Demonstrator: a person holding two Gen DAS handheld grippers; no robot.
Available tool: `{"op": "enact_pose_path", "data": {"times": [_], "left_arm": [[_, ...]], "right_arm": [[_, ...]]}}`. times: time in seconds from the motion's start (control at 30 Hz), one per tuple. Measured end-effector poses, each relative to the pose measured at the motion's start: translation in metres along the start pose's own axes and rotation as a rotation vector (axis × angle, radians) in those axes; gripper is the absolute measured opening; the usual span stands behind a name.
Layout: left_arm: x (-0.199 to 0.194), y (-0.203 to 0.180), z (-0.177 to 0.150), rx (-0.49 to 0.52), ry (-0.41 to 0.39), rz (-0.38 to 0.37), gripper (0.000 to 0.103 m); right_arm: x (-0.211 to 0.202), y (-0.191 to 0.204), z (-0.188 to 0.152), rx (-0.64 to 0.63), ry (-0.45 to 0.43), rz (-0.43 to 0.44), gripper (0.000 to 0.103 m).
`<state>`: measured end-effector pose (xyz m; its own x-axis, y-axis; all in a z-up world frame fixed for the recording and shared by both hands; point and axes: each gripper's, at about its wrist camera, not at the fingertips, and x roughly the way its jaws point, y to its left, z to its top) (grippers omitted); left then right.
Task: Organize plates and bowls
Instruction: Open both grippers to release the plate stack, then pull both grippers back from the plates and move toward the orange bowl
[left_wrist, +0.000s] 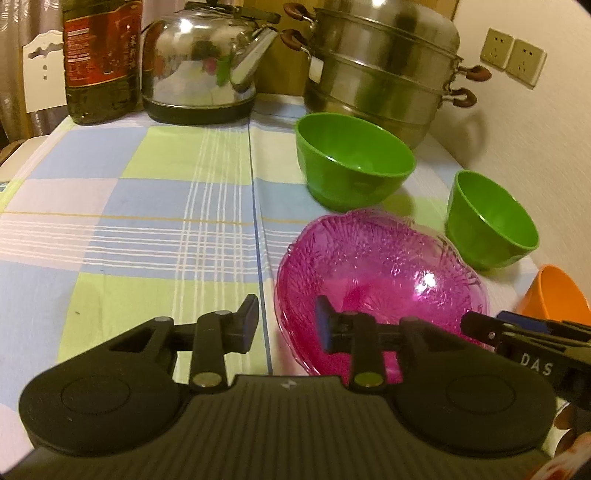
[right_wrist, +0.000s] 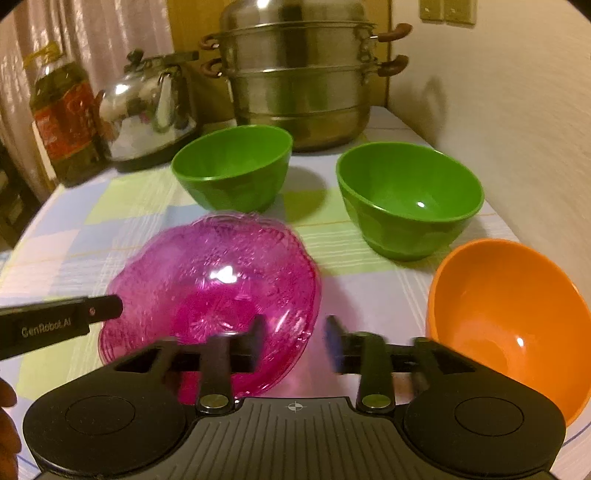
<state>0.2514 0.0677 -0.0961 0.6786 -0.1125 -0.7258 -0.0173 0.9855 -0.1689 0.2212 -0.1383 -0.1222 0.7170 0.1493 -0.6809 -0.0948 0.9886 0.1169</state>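
The pink bowl (right_wrist: 210, 295) sits low-centre in both views, each gripper's open fingers straddling its rim — left gripper (left_wrist: 286, 325), right gripper (right_wrist: 295, 341). Probably — the right view is blurred — close evenly on both sides before lifting.

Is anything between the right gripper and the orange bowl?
Nothing visible. The right gripper is open over bare tablecloth, with the orange bowl just to its right. The pink glass bowl sits on its other side, and the two green bowls stand farther back.
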Motion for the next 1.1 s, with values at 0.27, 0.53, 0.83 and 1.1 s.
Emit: {"op": "enact_pose_path", "data": {"times": [0.27,0.53,0.83,1.1], "left_arm": [[-0.005,0.001,0.001,-0.009,-0.02,-0.003,0.029],[-0.01,-0.003,0.001,-0.002,-0.035,-0.011,0.029],[-0.029,-0.018,-0.007,0.022,-0.057,-0.04,0.029],[-0.058,-0.034,-0.018,0.01,-0.069,-0.075,0.029]], "right_arm": [[-0.007,-0.004,0.002,0.025,-0.025,0.011,0.045],[-0.012,-0.004,0.001,0.028,-0.035,0.007,0.045],[-0.035,-0.009,-0.009,0.016,-0.072,0.002,0.045],[-0.069,-0.024,-0.025,0.065,-0.096,-0.014,0.045]]}}
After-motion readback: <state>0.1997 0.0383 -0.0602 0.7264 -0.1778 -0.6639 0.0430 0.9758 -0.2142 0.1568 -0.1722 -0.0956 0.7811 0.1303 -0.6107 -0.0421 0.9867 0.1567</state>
